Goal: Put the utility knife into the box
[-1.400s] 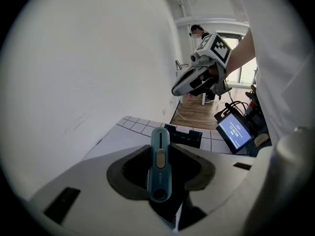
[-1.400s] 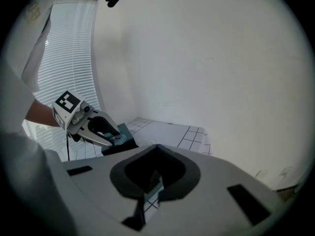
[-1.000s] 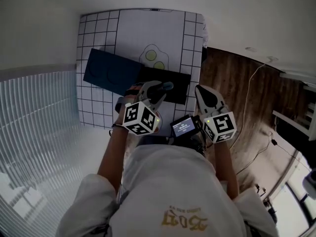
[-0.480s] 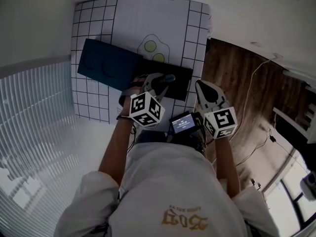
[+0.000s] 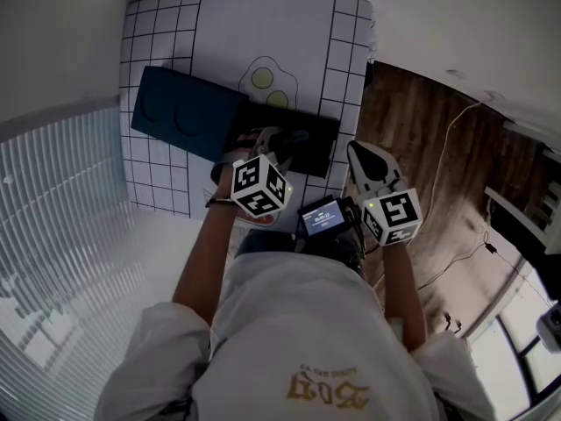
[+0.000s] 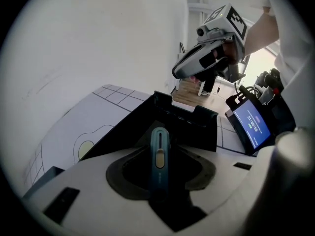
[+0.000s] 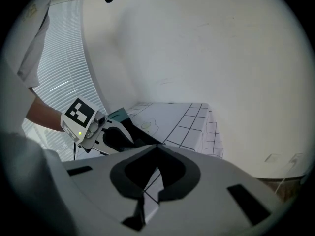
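Note:
A blue utility knife with a yellow slider stands lengthwise between the jaws of my left gripper, which is shut on it. In the head view that gripper holds the knife over the near part of the open black box on the grid mat. The left gripper view shows the box straight ahead, its inside dark. My right gripper hovers beyond the table's right edge, and its jaws meet at the tips with nothing between them.
A dark blue lid lies left of the box on the white grid mat, which bears a fried-egg drawing. A small screen device hangs at the person's chest. Wooden floor lies right of the table, blinds to the left.
My left gripper has edged forward with the knife, further over the black box. The right gripper has stayed beside the table's right edge.

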`<state>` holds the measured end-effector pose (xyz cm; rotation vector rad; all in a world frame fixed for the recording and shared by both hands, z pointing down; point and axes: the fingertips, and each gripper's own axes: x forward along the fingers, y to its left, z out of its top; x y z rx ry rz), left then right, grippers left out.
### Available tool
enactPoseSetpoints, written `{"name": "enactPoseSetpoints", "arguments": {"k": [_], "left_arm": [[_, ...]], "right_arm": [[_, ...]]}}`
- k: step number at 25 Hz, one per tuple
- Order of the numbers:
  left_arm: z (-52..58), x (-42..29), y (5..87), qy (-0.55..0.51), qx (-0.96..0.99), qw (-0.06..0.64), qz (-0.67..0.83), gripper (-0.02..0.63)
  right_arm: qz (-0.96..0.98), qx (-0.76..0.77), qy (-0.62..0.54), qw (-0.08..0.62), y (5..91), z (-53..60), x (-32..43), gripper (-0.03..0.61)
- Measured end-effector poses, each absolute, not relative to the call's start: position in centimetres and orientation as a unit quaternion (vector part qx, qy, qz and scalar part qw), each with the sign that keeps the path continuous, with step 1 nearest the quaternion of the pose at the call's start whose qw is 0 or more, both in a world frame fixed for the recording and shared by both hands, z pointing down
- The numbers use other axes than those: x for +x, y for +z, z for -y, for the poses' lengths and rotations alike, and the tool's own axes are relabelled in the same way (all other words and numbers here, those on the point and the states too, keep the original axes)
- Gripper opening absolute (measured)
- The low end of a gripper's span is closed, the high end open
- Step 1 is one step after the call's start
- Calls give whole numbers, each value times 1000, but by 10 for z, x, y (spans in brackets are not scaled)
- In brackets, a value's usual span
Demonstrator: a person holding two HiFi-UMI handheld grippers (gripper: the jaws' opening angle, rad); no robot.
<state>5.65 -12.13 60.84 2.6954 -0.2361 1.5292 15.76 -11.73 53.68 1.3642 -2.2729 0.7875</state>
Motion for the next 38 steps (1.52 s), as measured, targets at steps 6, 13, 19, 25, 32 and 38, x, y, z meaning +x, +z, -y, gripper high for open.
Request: {"name": "enactPoseSetpoints", "arguments": {"k": [6,13,19,25,32,38], "left_arm": [[124,60,609,482,873,4,77,144],[124,63,599,460,885,-5,77,147],[132,61,581,440,892,-5,104,146],[140,56,548,399,905,-24,146,23],[139,34,520,353,915,-5,195,8],[126,12,488,309,926,-17,215,8]], "right_arm": [[806,483,285,188,540,116,161,8],[806,485,282,188,537,116,161,8],[804,492,274,189,530,116,159,8],[804,500,256,197,518,113,151,8],[798,523,218,206,498,111,139,8],[794,539,191,205,481,100,123,8]]}}
